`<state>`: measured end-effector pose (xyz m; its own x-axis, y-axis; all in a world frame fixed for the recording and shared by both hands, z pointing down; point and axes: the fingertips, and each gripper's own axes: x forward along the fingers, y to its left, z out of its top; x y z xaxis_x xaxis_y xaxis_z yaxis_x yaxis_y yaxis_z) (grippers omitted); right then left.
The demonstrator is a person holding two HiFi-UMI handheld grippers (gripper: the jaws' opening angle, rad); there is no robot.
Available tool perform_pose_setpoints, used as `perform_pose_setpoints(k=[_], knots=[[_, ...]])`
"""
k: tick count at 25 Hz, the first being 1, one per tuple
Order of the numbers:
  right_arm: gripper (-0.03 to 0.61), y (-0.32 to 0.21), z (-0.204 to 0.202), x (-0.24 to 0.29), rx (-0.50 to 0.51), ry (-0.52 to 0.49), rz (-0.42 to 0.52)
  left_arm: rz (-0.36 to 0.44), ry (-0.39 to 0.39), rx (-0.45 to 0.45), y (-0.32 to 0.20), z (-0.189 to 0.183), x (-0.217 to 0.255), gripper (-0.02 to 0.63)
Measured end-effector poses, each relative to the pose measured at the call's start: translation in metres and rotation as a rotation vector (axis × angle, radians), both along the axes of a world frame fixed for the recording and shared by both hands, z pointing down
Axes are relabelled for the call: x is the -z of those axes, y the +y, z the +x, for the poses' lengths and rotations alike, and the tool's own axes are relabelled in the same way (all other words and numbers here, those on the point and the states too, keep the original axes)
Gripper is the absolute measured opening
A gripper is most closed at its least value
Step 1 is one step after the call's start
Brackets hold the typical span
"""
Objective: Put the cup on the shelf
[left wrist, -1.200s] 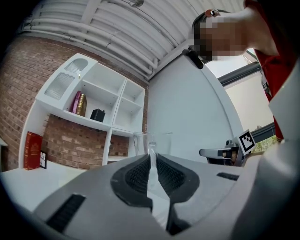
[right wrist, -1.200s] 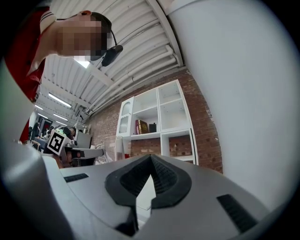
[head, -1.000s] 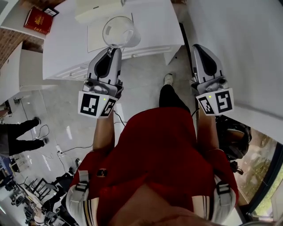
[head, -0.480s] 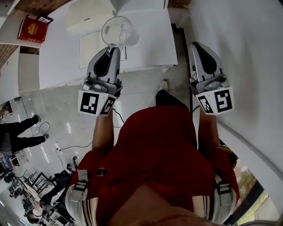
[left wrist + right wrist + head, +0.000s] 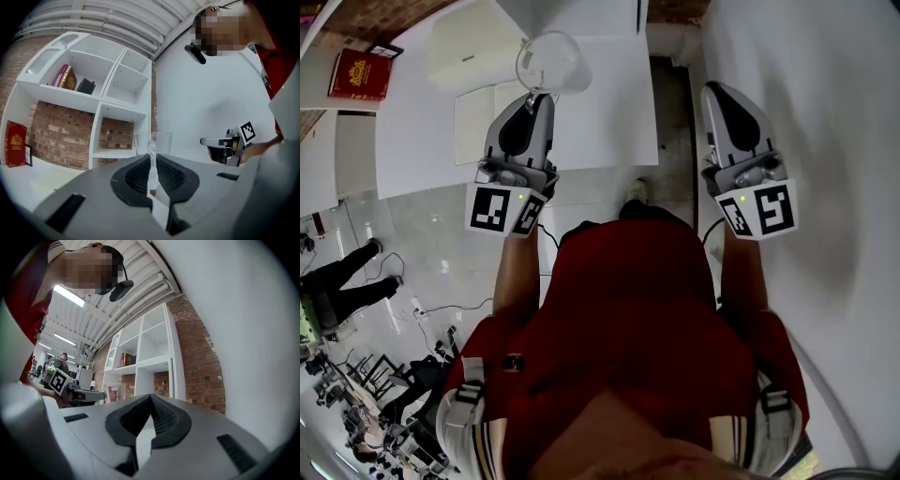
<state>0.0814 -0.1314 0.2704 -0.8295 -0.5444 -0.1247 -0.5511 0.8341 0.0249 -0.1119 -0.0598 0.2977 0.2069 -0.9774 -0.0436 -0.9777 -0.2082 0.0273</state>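
The left tongs (image 5: pixel 538 97) are pinching the glass cup (image 5: pixel 551 62) by its wall; the right tongs (image 5: pixel 719 91) are resting closed, empty. Carrying it upright toward the far shelf (image 5: pixel 123 106) is advisable.

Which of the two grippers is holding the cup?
The left gripper: its jaws pinch the cup by its rim. The right gripper is shut with nothing between its jaws.

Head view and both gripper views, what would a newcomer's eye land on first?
The clear glass cup, pinched by its wall in the left gripper and held out ahead. Next, the white shelf against the brick wall, with books in an upper compartment. The right gripper sits shut and empty on the right.
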Motion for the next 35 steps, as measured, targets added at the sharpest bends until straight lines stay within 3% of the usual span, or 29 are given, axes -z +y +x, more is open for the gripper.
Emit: perform_pose_setpoints(k=[10,35], knots=[[-0.003,-0.027,-0.006,-0.007,0.013,0.008,-0.027,-0.046,0.002,0.005,-0.046,0.000,-0.017,0.028],[-0.003,-0.069,-0.026,-0.020,-0.142,0.060,-0.056,-0.138,-0.003,-0.083,-0.161,-0.031,-0.095,0.029]])
